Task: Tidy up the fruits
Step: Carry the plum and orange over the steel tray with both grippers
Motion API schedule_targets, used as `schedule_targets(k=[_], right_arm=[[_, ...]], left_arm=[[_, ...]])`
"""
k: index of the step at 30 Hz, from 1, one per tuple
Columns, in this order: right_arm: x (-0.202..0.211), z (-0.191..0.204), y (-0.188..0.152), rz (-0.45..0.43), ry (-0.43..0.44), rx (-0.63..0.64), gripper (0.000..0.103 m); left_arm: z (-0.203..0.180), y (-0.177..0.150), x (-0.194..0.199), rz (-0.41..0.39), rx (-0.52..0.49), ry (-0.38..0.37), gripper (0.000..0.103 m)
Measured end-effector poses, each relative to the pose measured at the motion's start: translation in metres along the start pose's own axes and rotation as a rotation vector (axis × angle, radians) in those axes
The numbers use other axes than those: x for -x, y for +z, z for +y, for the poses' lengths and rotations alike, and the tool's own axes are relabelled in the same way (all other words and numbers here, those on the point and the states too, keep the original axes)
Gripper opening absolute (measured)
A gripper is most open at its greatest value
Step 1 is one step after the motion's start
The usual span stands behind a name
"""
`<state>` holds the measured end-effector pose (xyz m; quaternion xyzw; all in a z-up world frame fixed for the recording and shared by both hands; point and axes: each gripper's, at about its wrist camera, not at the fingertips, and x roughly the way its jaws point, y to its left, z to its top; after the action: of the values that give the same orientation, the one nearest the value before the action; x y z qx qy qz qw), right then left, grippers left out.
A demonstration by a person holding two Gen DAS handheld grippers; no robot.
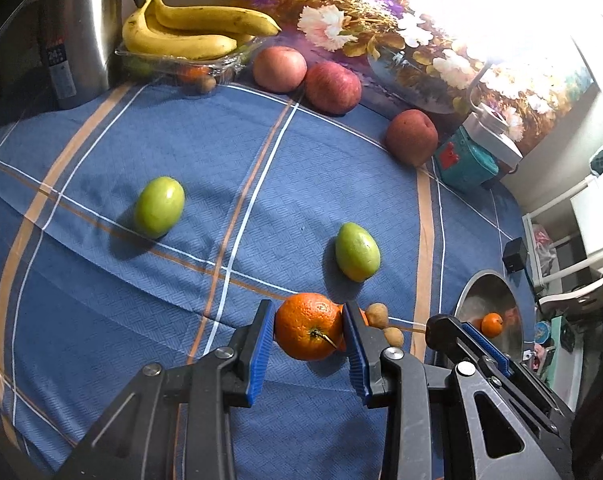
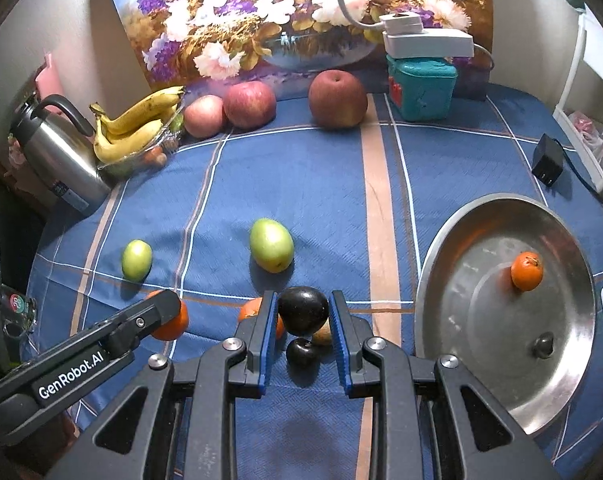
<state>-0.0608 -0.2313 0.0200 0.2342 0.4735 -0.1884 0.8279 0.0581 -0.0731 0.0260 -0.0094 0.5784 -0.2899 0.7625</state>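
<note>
My left gripper is shut on an orange just above the blue cloth; it also shows in the right wrist view. My right gripper is shut on a dark plum, with a second dark plum and a small brown fruit under it. Another orange lies left of its finger. Two green fruits lie on the cloth. A steel plate at the right holds a small orange and a small dark fruit.
Three red apples stand along the back by a flower painting. Bananas lie on a clear tray beside a steel kettle. A teal box and a black adapter are at the back right.
</note>
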Motion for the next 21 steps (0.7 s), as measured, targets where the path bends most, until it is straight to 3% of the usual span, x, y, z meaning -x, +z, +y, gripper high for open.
schedule_targets(k=[8,21], right_arm=[[-0.004,-0.012,-0.001,0.024,-0.020,-0.037,0.027],[0.006,-0.074,-0.004,0.024,-0.211,-0.164,0.027]], left_arm=[[-0.019,-0.004,-0.003,-0.002,-0.053,0.021,0.037],[-0.092,-0.027,-0.013,0.011,-0.249,-0.027,0.037]])
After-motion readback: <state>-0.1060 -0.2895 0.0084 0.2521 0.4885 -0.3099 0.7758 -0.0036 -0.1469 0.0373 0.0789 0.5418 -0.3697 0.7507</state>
